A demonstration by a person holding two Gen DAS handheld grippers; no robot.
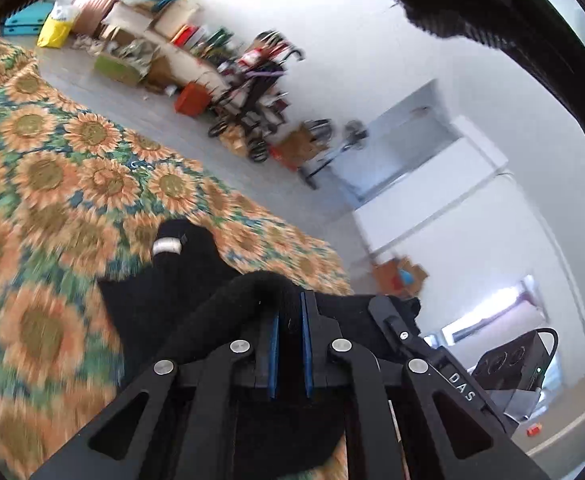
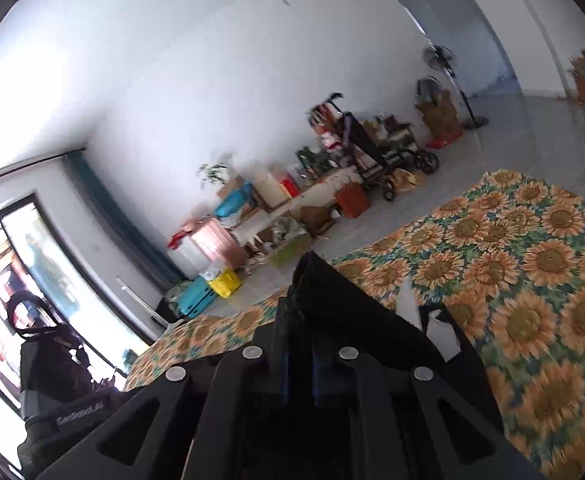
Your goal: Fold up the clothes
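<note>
Your left gripper [image 1: 290,312] holds a fold of the black garment [image 1: 196,280] between its blue-padded fingers [image 1: 274,344], the jaws drawn narrow with a thick rolled edge of the cloth arching over their tips; the garment is a dark, matte knit, with one tubular part ending in a pale grey band [image 1: 167,245] and lying out over the sunflower-print cover [image 1: 64,168]; the rest of the cloth hangs from the jaws just above that cover. Your right gripper [image 2: 300,312] is likewise closed narrow on the black garment [image 2: 332,300], which rises from the fingers in a stiff peak and drapes down to the right; a white patch [image 2: 408,304] shows on the cloth there, and its nature cannot be told. Both views are motion-blurred; beyond the cover stand a stroller [image 1: 252,92], cardboard boxes [image 1: 172,20] and a pedestal fan [image 2: 448,76] against a white wall [image 2: 152,60].
</note>
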